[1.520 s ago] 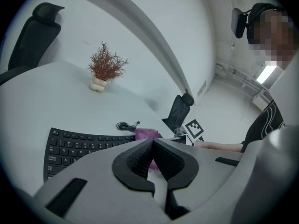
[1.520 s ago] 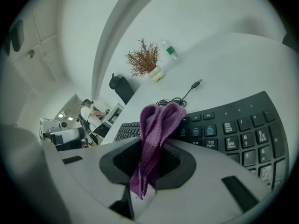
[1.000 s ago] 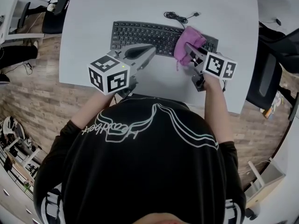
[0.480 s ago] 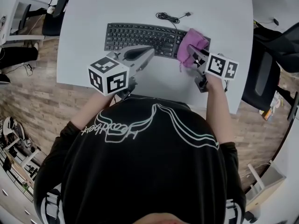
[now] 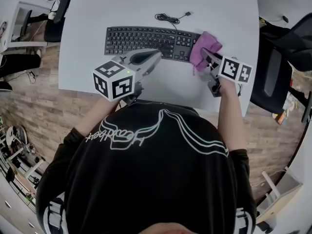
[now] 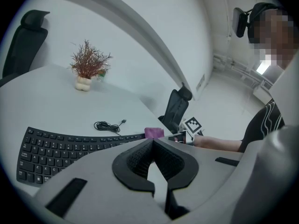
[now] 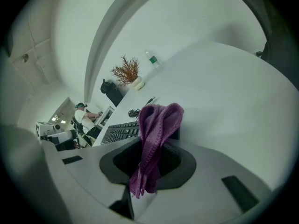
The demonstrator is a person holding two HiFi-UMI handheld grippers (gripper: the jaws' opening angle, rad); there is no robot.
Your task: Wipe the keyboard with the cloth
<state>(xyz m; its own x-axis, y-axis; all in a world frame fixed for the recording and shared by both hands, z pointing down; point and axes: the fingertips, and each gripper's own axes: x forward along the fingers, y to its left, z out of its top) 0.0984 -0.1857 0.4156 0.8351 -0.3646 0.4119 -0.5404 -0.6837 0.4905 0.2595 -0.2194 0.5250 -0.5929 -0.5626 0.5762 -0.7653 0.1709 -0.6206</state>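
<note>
The pink cloth (image 5: 205, 48) lies bunched on the right end of the black keyboard (image 5: 141, 37), pinched tight in the right gripper (image 5: 208, 58). The left gripper (image 5: 148, 57), jaws together on nothing, sits at the keyboard's near edge, about mid-length. Bare desk (image 5: 97, 9) opens beyond the keyboard, around its coiled cable (image 5: 169, 17), and rightward to the desk's edge, where a chair (image 5: 275, 57) stands.

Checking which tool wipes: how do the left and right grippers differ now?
The grey left gripper has its jaws together on nothing; the grey right gripper clamps the purple knitted cloth. Left points at the black keyboard's middle, right holds cloth at its right end. Both carry marker cubes.
</note>
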